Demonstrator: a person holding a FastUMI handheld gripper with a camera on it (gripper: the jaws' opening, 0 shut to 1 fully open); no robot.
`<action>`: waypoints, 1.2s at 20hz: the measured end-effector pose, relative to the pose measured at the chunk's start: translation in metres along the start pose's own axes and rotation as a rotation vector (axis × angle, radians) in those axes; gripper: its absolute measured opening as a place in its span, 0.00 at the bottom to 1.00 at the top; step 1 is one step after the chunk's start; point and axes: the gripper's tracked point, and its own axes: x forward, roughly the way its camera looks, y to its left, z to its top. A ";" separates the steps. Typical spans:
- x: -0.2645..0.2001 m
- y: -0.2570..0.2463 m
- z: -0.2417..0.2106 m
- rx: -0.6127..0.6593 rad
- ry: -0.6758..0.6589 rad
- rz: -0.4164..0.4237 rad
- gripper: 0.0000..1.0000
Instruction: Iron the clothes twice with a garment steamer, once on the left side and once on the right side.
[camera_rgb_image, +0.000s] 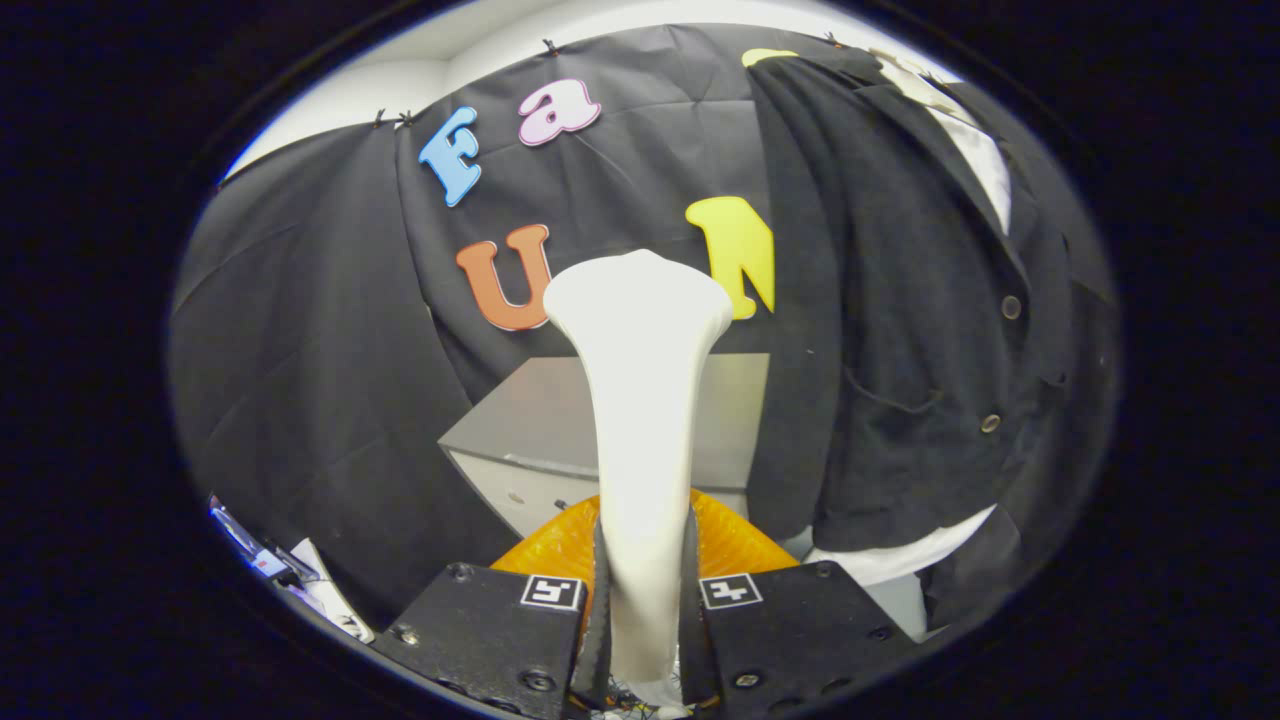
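- Between your fingers (645, 600) stands the garment steamer (640, 400), upright; both fingers pinch its white neck low down, one pressing on each side.
- Its flared head rises well beyond the fingertips, facing the black cloth wall.
- Right of the steamer head hangs a dark jacket (920, 330), buttons showing down its front, with a white garment (985, 160) at its collar and below its hem.
- Behind the steamer's neck you have a grey table (520, 420), its near corner pointing toward you.
- Just ahead of the fingers, an orange ribbed object (560, 545) sits around the steamer's base.
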 end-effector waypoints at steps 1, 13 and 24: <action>-0.010 -0.006 -0.005 0.003 -0.001 -0.006 0.30; -0.105 -0.102 -0.016 0.070 -0.067 -0.084 0.30; -0.159 -0.239 0.022 0.085 -0.229 -0.185 0.30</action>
